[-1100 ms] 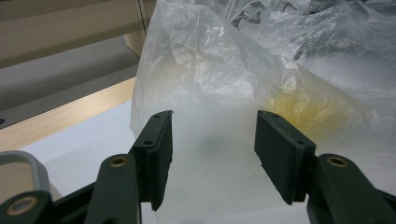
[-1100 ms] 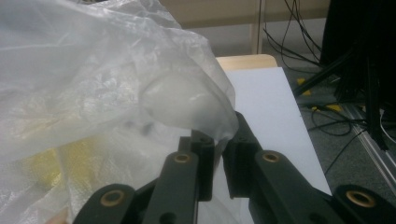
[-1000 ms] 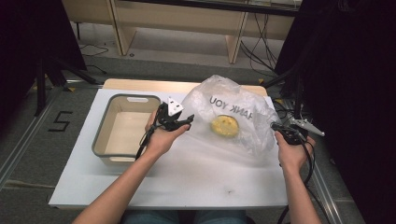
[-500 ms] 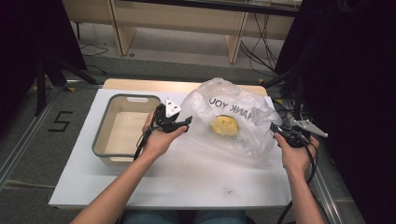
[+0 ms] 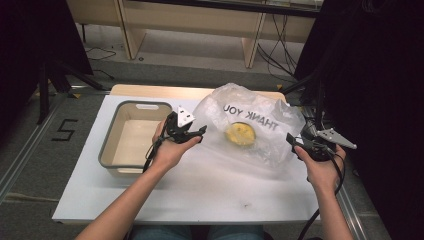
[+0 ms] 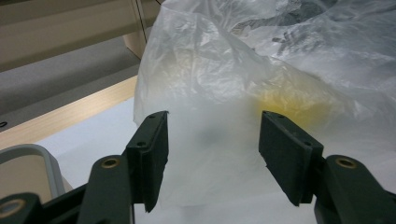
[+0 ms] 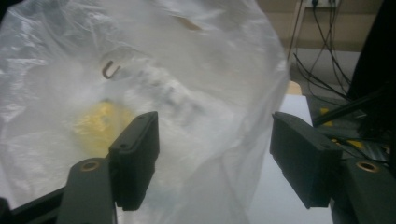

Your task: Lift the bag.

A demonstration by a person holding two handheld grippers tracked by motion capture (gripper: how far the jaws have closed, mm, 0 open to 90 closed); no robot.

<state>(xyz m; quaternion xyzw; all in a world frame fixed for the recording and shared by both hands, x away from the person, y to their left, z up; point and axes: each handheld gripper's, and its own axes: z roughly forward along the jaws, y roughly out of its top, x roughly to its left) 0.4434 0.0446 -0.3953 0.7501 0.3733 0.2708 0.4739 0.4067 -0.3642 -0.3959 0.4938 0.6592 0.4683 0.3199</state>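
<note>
A clear plastic bag [image 5: 250, 127] with a yellow thing [image 5: 240, 133] inside lies on the white table [image 5: 200, 190], right of the grey tub [image 5: 132, 135]. The left gripper [image 5: 197, 132] is just beside the bag's left edge, jaws apart and holding nothing. The right gripper [image 5: 295, 142] is at the bag's right edge; its jaws have just been opening, and the plastic lies loose between them.
</note>
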